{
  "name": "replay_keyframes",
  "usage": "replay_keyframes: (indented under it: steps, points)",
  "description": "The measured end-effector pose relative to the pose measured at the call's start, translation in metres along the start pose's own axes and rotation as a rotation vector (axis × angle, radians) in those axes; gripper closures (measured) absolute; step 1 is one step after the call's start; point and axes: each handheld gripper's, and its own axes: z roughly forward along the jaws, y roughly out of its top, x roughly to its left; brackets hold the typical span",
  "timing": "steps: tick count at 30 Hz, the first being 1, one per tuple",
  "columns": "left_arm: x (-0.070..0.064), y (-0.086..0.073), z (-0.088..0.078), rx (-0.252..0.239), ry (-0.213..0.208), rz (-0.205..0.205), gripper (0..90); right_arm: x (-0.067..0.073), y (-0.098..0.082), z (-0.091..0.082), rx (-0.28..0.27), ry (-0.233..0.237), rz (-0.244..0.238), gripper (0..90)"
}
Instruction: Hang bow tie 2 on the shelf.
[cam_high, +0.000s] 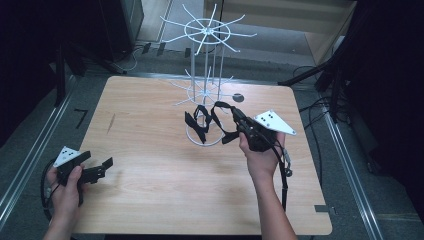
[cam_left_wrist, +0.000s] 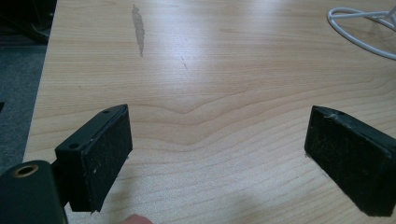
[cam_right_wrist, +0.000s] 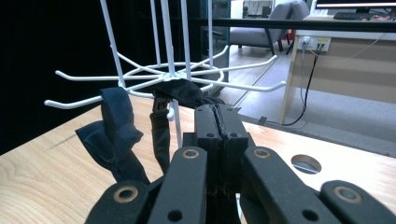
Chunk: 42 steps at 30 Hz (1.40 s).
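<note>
On the left, my left hand (cam_high: 65, 187) is resting at the near left corner of the wooden surface (cam_high: 150, 190), holding the left gripper (cam_high: 100, 170) low and roughly level, pointing across the boards toward the middle. In the left gripper view its jaws are standing wide apart with nothing but bare wood grain between them, and a grey scuff mark (cam_left_wrist: 138, 28) is showing farther off on the boards.

Moving toward the middle, a white wire rack (cam_high: 205, 90) is standing at the far centre of the surface, its base ring (cam_high: 192, 137) lying on the wood and its spoked tiers rising above. Black fabric straps (cam_high: 200, 120) are hanging from the lower prongs, drooping to just above the base ring. In the right gripper view one dark strap (cam_right_wrist: 116, 135) is dangling at the left of my jaws and another piece of dark cloth (cam_right_wrist: 180, 91) is draping over the prongs straight ahead.

On the right, my right hand (cam_high: 260, 155) is holding the right gripper (cam_high: 236, 116) up off the surface, its tip against the strap loop at the rack's right side. Its jaws are pressing flat together, and they appear to be pinching the end of that dark strap, though I cannot tell this for certain. A round hole (cam_right_wrist: 306, 163) is showing in the surface beyond.
</note>
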Motion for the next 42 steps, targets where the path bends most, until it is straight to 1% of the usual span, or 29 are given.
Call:
replay_keyframes:
  steps: [6,7,11,12,14,17,21,23,28,33,34,36,37,40,41,42]
  points:
    - [0.000,0.000,0.000,0.001,0.000,0.001,8.2,-0.001,-0.006,0.008,0.018,0.002,0.010,90.0]
    - [0.000,0.000,0.000,0.000,0.000,0.001,8.2,-0.003,-0.009,0.011,0.023,0.003,0.026,90.0]
    - [0.000,0.000,0.000,-0.001,-0.001,0.000,8.2,-0.005,-0.013,0.015,0.030,0.007,0.041,90.0]
    - [0.000,0.000,0.000,0.001,0.000,0.002,8.2,-0.005,-0.016,0.017,0.038,0.008,0.057,90.0]
    - [0.000,0.000,0.000,0.001,-0.001,0.001,8.2,-0.005,-0.017,0.019,0.037,0.008,0.056,90.0]
    - [0.000,0.000,0.000,0.001,-0.001,0.001,8.3,-0.003,-0.021,0.024,0.051,0.014,0.061,90.0]
    - [0.000,0.000,0.000,0.001,-0.001,0.001,8.2,-0.001,-0.023,0.027,0.063,0.018,0.054,90.0]
    - [0.000,0.000,0.000,0.001,-0.001,0.001,8.2,0.001,-0.025,0.030,0.070,0.022,0.044,90.0]
    - [0.000,0.000,0.000,0.002,-0.001,0.001,8.2,0.002,-0.027,0.031,0.074,0.028,0.037,89.6]
    - [0.000,0.000,0.000,-0.003,-0.003,0.000,8.2,0.002,-0.030,0.030,0.076,0.033,0.046,85.3]
    - [0.000,0.000,0.000,-0.001,-0.002,0.000,8.2,0.001,-0.032,0.029,0.074,0.034,0.051,82.1]
    - [0.000,0.000,0.000,0.001,-0.003,0.000,8.2,0.001,-0.032,0.028,0.074,0.035,0.054,80.8]
    - [0.000,0.000,0.000,0.001,-0.002,0.000,8.2,0.000,-0.035,0.027,0.080,0.031,0.055,77.8]
    - [0.000,0.000,0.000,0.003,0.000,0.002,8.2,-0.002,-0.036,0.025,0.086,0.032,0.058,75.6]
    - [0.000,0.000,0.000,0.001,0.001,0.001,8.2,-0.003,-0.037,0.023,0.078,0.030,0.060,70.8]
    - [0.000,0.000,0.000,0.001,0.001,0.001,8.2,-0.004,-0.037,0.022,0.076,0.029,0.060,69.4]
